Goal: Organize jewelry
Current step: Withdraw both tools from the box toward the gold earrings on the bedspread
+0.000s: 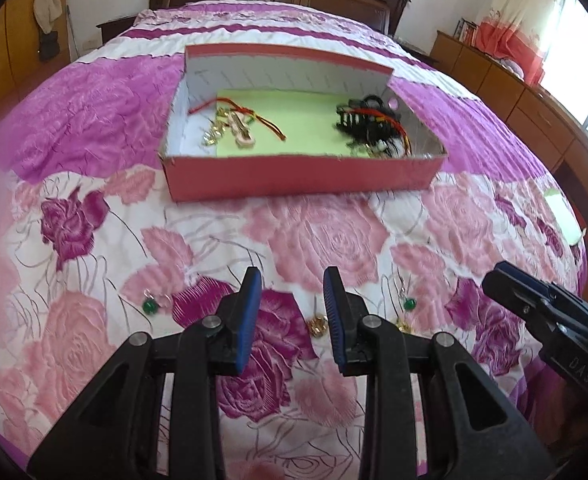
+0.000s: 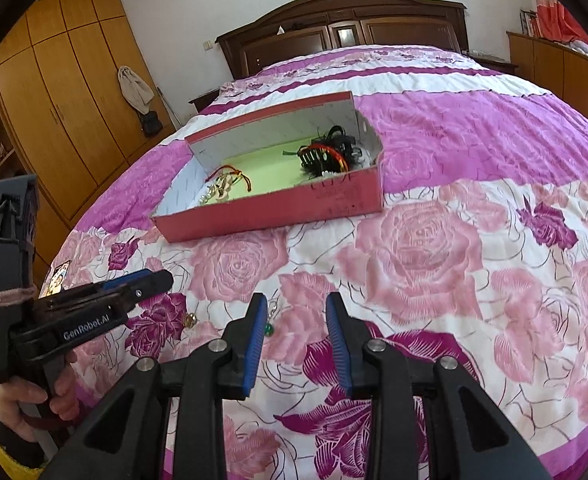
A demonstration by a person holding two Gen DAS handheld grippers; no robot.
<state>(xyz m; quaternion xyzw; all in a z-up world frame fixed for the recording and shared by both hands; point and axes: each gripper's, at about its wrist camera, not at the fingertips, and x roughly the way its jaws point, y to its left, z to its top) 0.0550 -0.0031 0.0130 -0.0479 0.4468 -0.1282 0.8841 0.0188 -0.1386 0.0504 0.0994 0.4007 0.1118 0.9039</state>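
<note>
A red cardboard box (image 1: 294, 176) with a green lining lies on the bed; it also shows in the right wrist view (image 2: 278, 210). It holds a pink hair clip with red cord (image 1: 240, 128) at left and a black claw clip with cords (image 1: 368, 124) at right. Loose on the bedspread are a green-bead earring (image 1: 150, 305), a gold earring (image 1: 318, 326), and a second green-bead earring (image 1: 408, 303). My left gripper (image 1: 293, 316) is open and empty above the gold earring. My right gripper (image 2: 296, 340) is open and empty, with a green earring (image 2: 269, 328) beside its left finger.
The floral bedspread (image 1: 334, 240) covers the whole bed. A green paper (image 1: 564, 218) lies at the bed's right edge. A wooden headboard (image 2: 346, 28) stands behind, a wardrobe (image 2: 54, 112) at left, low cabinets (image 1: 514, 92) at right. A small picture card (image 2: 58, 280) lies near the left edge.
</note>
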